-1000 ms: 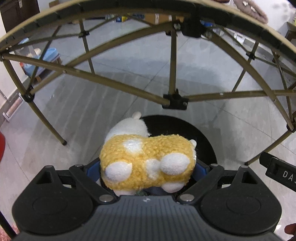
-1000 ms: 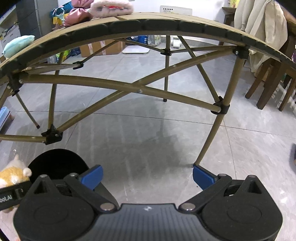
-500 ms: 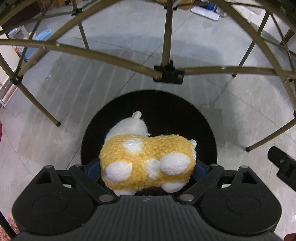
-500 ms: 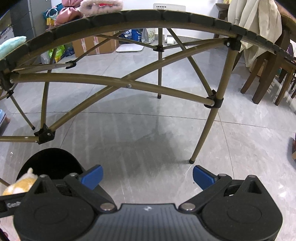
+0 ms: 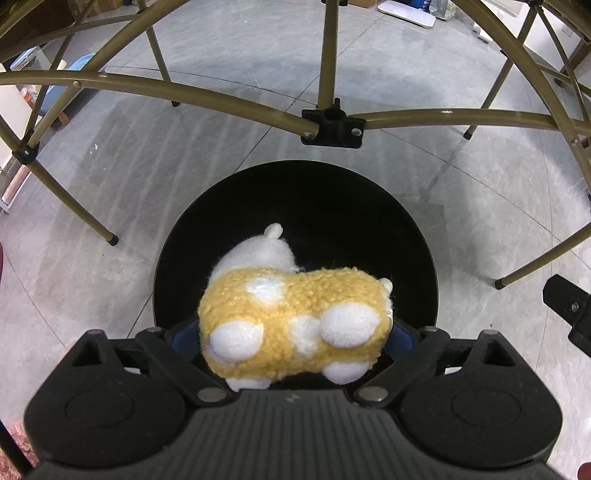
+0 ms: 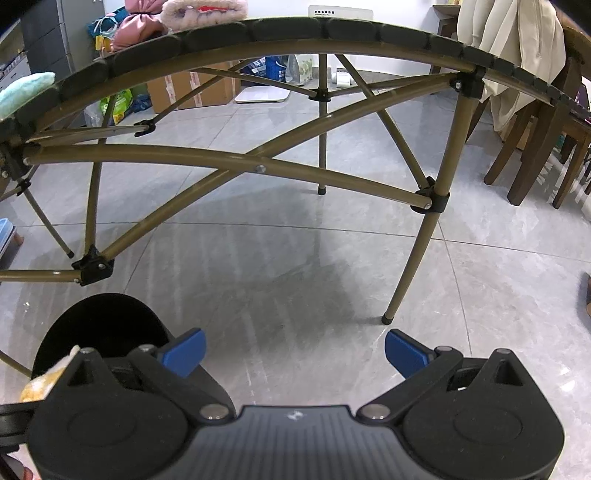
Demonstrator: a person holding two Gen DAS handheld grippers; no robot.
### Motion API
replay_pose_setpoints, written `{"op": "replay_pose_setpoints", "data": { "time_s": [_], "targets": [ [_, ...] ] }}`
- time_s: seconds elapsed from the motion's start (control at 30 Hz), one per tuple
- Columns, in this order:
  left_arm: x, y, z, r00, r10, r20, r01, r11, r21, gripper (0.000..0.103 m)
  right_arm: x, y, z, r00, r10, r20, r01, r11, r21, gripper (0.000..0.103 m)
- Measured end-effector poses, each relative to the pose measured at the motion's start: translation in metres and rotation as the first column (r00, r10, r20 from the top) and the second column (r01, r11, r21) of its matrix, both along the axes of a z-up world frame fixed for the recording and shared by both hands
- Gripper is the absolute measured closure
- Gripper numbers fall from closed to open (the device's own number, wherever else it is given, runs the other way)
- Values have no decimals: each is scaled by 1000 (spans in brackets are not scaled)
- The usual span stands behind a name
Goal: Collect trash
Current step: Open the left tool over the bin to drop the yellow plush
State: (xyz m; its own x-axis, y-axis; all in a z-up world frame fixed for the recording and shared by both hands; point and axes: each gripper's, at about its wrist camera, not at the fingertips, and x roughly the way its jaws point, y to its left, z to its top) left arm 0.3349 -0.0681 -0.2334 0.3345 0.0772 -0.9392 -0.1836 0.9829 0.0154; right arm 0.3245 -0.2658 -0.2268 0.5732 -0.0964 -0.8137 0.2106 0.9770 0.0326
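the plush (image 5: 295, 325), a yellow and white woolly toy animal, sits between the blue pads of the left gripper (image 5: 291, 336), right over the round black bin (image 5: 369, 214) on the grey tiled floor (image 5: 129, 177). it lies crosswise, white feet toward the camera, white head stretched out over the dark mouth of the bin. the left jaws are opening with the toy between them; only slivers of the pads show at its two ends, and whether they press on it i cannot tell. the gripper points steeply down into the bin.

in the right wrist view the right gripper (image 6: 294, 350) has its blue fingers (image 6: 184, 350) spread wide with nothing between them, only bare floor beyond. at that view's lower left the bin (image 6: 99, 325) shows again, with a scrap of the yellow plush (image 6: 40, 380) at its near edge, behind the gripper's body.

a folding table frame (image 5: 325, 118) of olive tubes and black joints stands just past the bin, one joint close above its far rim. in the right view the frame (image 6: 258, 168) carries a dark slatted top (image 6: 258, 33), with wooden chairs (image 6: 535, 147) off to the right.
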Motion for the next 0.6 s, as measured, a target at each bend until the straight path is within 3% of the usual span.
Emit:
{"op": "replay_pose_setpoints", "data": {
  "time_s": [0.6],
  "targets": [
    [-1,-3,-2,1000,-14,-7,14,1000,-6,0,-1,-1,1,1000,2,5,-2,1000,8,0]
  ]
}}
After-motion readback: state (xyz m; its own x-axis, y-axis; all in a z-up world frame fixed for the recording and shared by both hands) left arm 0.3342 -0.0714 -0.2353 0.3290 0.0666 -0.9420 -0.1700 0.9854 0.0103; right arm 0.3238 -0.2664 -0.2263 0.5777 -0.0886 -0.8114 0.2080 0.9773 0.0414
